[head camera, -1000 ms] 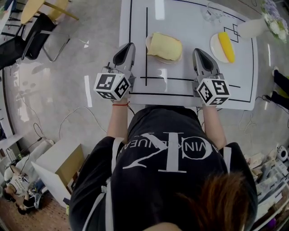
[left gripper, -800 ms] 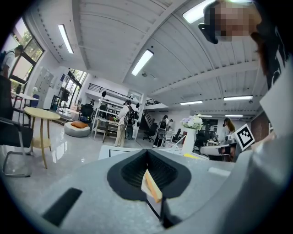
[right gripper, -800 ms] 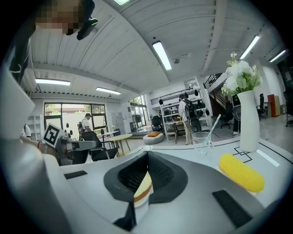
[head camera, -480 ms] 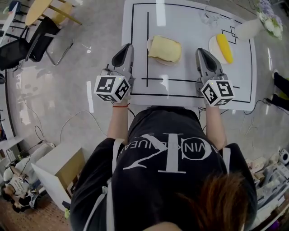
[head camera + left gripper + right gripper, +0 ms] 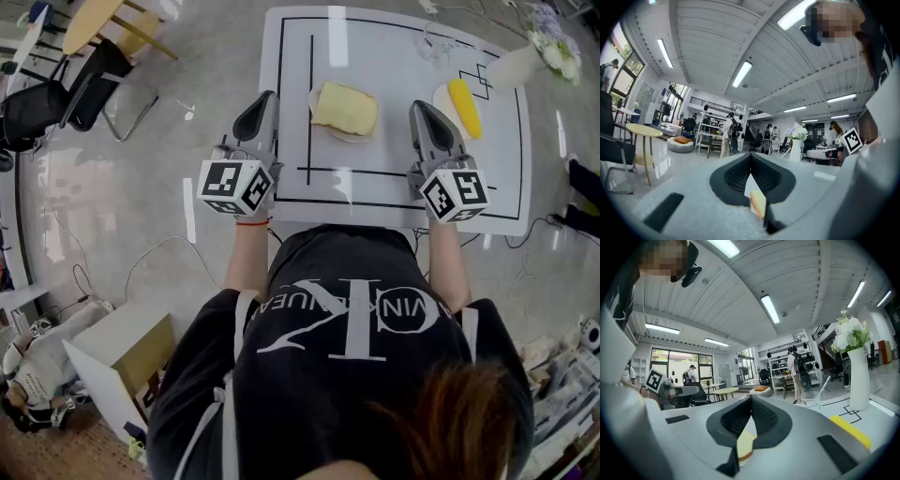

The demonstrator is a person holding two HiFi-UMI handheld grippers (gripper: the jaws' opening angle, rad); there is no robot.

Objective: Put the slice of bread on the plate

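A pale yellow slice of bread [image 5: 344,106] lies on a small white plate [image 5: 317,97] on the white table [image 5: 394,66], between my two grippers. My left gripper [image 5: 267,96] hangs at the table's left edge, left of the bread, shut and empty. To the bread's right my right gripper [image 5: 419,106] is over the table, also shut and empty. In the left gripper view the left gripper [image 5: 751,154] has its jaws together, and the bread [image 5: 758,204] shows below them. In the right gripper view the right gripper [image 5: 751,397] is closed too, with the bread [image 5: 744,444] behind it.
A yellow corn cob [image 5: 466,106] lies on a second plate at the right. A glass [image 5: 436,36] and a vase of flowers [image 5: 530,52] stand at the table's far side. Chairs [image 5: 89,80] stand on the floor at left; a cardboard box [image 5: 127,347] and cables lie nearby.
Both grippers have risen a little, still shut and side by side. The bread stays on its plate.
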